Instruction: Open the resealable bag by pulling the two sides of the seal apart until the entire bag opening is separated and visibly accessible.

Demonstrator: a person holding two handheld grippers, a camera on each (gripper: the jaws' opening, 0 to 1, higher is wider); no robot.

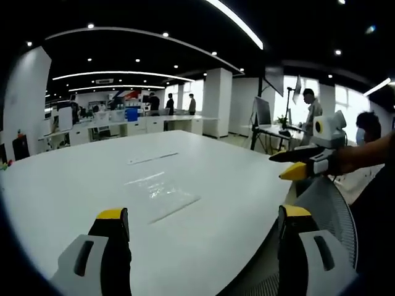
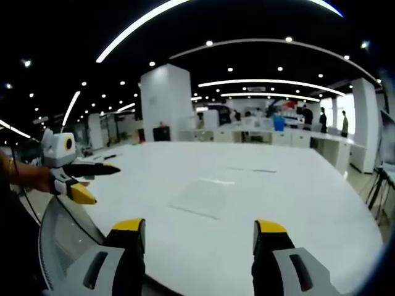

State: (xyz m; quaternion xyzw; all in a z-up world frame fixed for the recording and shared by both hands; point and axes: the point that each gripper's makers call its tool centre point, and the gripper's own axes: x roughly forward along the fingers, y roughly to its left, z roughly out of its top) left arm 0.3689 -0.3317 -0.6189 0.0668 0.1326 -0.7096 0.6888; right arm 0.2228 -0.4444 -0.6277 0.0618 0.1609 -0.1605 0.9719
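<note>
no legible text or labels

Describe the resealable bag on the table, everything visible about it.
The resealable bag is clear, thin plastic, nearly invisible but for glare and its edges. It lies flat on the white table, ahead of both grippers, with nothing touching it. A straight strip along one edge looks like the seal; whether it is closed cannot be told.
</note>
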